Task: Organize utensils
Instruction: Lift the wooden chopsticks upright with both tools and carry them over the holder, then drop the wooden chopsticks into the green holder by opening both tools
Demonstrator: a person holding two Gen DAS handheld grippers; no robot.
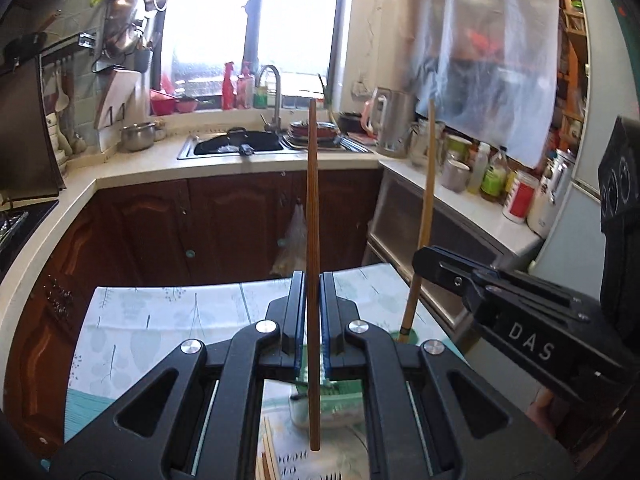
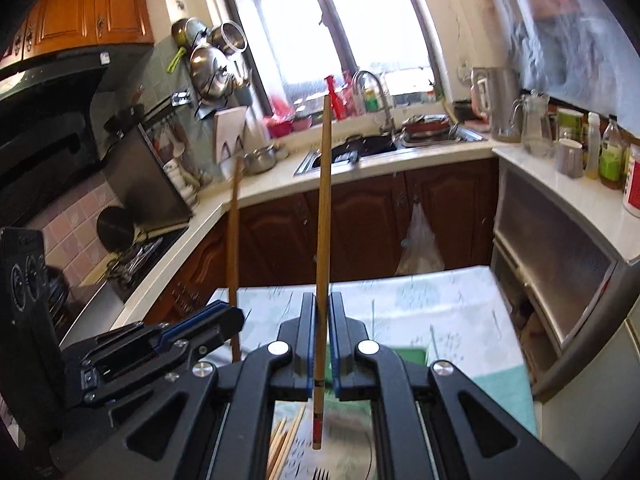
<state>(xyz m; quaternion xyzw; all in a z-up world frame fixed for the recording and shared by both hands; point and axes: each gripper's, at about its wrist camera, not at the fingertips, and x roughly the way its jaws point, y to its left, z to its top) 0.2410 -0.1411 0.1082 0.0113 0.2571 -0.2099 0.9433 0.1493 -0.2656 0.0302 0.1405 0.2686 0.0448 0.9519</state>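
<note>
My left gripper [image 1: 313,280] is shut on a dark brown chopstick [image 1: 312,200] that stands nearly upright between its pads. To its right, the right gripper [image 1: 424,258] grips a lighter bamboo chopstick [image 1: 426,184]. In the right wrist view my right gripper [image 2: 322,300] is shut on that light chopstick [image 2: 323,208], which has red and black marks near its lower end. The left gripper [image 2: 236,314] with the brown chopstick [image 2: 233,240] shows at the left. Several more chopsticks [image 2: 282,444] and a fork [image 2: 321,473] lie on the table below.
A table with a leaf-print cloth [image 1: 160,316] lies below both grippers, with a green container [image 1: 340,400] on it. Beyond stand dark wood cabinets [image 1: 224,224], a counter with a sink [image 1: 236,146], a kettle [image 1: 392,124] and bottles [image 1: 492,178] on the right counter.
</note>
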